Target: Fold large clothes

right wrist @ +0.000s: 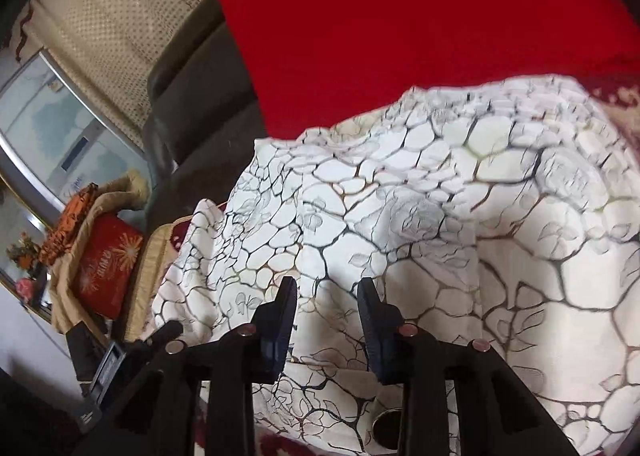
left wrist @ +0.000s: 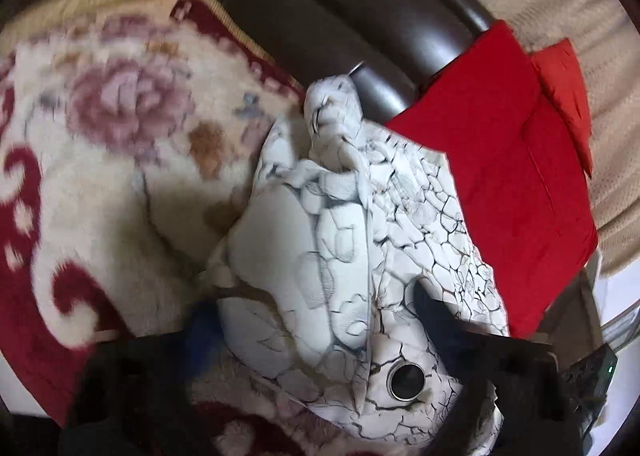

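In the left wrist view the white cloth with a cracked-stone print (left wrist: pixel 352 240) lies bunched on a floral blanket in cream and dark red (left wrist: pixel 100 160), one end reaching up to a dark brown rounded armrest (left wrist: pixel 360 28); a folded red cloth (left wrist: pixel 496 160) lies just beside it on the right, partly over the armrest. A metal eyelet (left wrist: pixel 407 381) shows in the near edge of the white cloth. The left tongs (left wrist: pixel 320 336) are blurred and dark at the bottom – one finger (left wrist: pixel 436 308) rests against the cloth's right side, the other is smeared at lower left, so I cannot tell whether they grip it. In the right wrist view the same white cloth (right wrist: pixel 420 208) fills the middle, with the red cloth (right wrist: pixel 400 24) beyond it and touching its far edge. The right tongs (right wrist: pixel 328 296) stand narrowly apart over the cloth – fabric shows between the fingers, and the pads do not appear to press on it. At far left sits a red box with a starburst (right wrist: pixel 108 268)
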